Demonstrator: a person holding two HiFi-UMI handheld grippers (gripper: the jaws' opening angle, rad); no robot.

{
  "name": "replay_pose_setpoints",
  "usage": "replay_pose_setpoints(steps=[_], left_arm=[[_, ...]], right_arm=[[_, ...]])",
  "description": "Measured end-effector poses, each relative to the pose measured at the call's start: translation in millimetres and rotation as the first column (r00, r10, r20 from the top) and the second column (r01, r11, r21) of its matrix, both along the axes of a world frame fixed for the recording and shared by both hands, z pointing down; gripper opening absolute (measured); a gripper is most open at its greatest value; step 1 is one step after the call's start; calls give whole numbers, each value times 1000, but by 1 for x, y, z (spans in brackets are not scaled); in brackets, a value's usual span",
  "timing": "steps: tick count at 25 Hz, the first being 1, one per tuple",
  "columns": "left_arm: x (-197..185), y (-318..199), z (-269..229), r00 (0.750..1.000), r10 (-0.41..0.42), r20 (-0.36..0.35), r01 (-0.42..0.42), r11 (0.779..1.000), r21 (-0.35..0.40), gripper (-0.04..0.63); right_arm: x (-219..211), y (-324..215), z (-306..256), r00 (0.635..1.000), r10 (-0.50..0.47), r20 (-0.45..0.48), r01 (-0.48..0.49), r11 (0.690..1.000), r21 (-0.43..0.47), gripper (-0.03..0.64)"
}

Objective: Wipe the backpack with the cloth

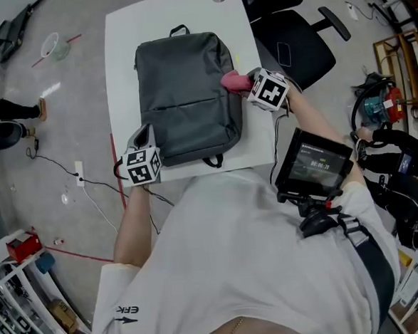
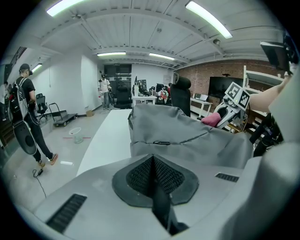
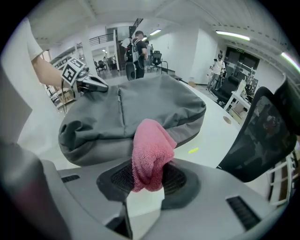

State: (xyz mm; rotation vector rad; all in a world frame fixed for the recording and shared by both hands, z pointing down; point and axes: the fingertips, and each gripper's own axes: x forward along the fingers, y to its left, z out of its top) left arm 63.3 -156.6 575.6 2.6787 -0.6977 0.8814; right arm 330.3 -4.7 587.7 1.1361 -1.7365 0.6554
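Note:
A dark grey backpack (image 1: 186, 93) lies flat on the white table (image 1: 121, 69). My right gripper (image 1: 244, 84) is at the backpack's right edge, shut on a pink cloth (image 1: 234, 80) that rests against the bag's side. In the right gripper view the cloth (image 3: 150, 150) bulges up from between the jaws of that gripper (image 3: 147, 177), with the backpack (image 3: 140, 108) just behind it. My left gripper (image 1: 147, 134) sits at the bag's near left corner. Its jaws (image 2: 152, 161) are shut with nothing between them, and the backpack (image 2: 187, 136) lies just ahead.
A black office chair (image 1: 297, 46) stands off the table's far right corner. A screen rig (image 1: 314, 165) hangs on the person's chest. A plastic cup (image 1: 53, 45) and cables (image 1: 81, 180) lie on the floor to the left. A person (image 2: 23, 112) stands at far left.

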Motion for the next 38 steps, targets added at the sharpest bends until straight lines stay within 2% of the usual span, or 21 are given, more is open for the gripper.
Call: replay_pose_setpoints(steps=[6, 10, 15, 18, 22, 25, 29, 33, 38], left_arm=[[17, -8, 9, 1000, 26, -9, -26, 1000, -11, 3], [18, -7, 10, 999, 34, -18, -35, 999, -10, 3], [11, -1, 6, 999, 42, -24, -42, 999, -3, 3], [21, -10, 15, 999, 46, -16, -46, 999, -11, 3], [15, -2, 8, 999, 48, -15, -48, 999, 0, 3], [13, 1, 6, 999, 45, -8, -45, 999, 2, 3], [14, -2, 9, 1000, 31, 5, -31, 1000, -4, 3], [5, 5, 2, 1000, 2, 17, -2, 1000, 0, 3], [14, 0, 12, 998, -43, 40, 43, 999, -13, 3]], right_arm=[[-13, 20, -4, 999, 7, 52, -7, 1000, -12, 127], [-37, 44, 0, 995, -47, 83, 51, 997, -57, 127], [-82, 85, 0, 972, -114, 206, 146, 979, -145, 127], [-83, 89, 8, 956, -127, 264, 179, 967, -184, 127], [-79, 92, 3, 959, -123, 255, 166, 974, -155, 127], [-55, 77, -1, 968, -74, 241, 103, 989, -109, 127], [9, 30, 1, 978, 74, 193, -73, 997, -11, 127], [77, -15, 3, 969, 242, 52, -246, 966, 84, 127], [132, -74, 23, 945, 325, 28, -326, 937, 127, 127]])
